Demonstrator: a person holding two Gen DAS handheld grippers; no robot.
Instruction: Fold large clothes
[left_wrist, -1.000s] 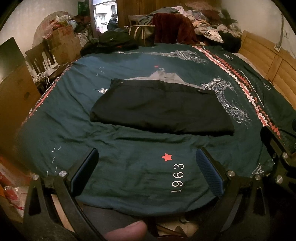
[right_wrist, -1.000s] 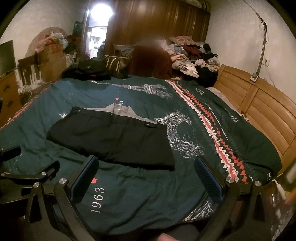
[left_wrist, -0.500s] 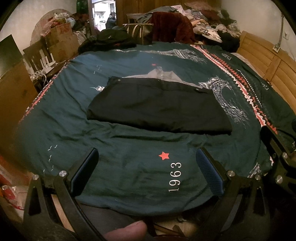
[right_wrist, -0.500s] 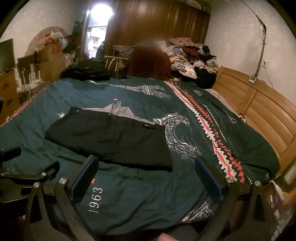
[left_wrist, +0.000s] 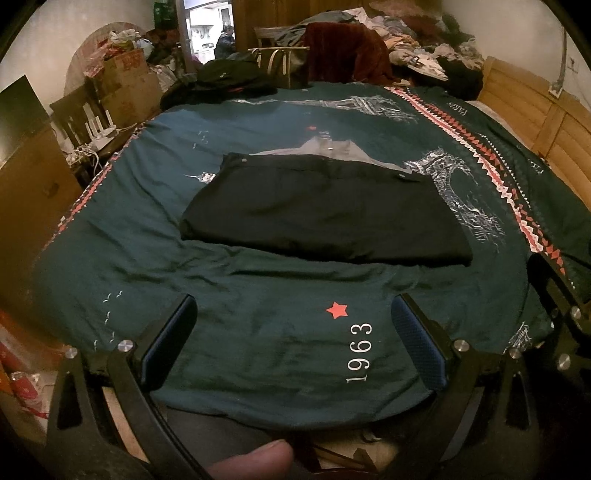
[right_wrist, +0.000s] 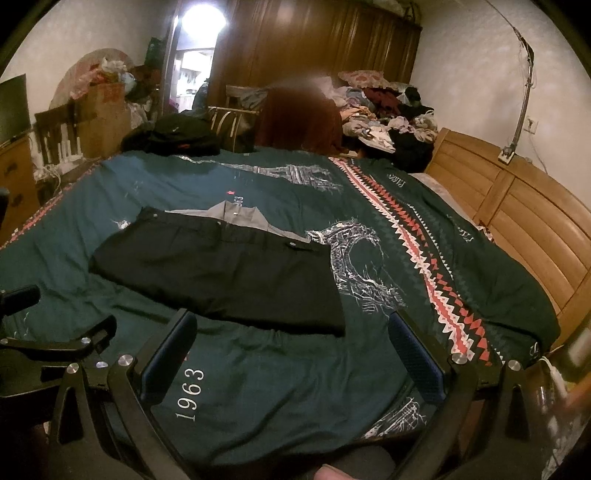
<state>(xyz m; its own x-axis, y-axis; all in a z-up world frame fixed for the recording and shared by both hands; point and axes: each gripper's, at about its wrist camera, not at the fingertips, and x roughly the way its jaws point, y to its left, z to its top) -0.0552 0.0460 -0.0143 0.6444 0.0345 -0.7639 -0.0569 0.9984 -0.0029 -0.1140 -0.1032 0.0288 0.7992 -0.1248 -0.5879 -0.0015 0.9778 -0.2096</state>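
risk, as i judge it: a pinch at the near hem could catch only the top layer, or drag the teal bedspread (left_wrist: 258, 332) up too. black garment (left_wrist: 325, 206) lies flat mid-bed, waistband toward 12 o'clock, long axis 9 to 3. left hand-held gripper (left_wrist: 293, 343) and right hand-held gripper (right_wrist: 291, 354) hover at 6 o'clock, jaws apart, empty.
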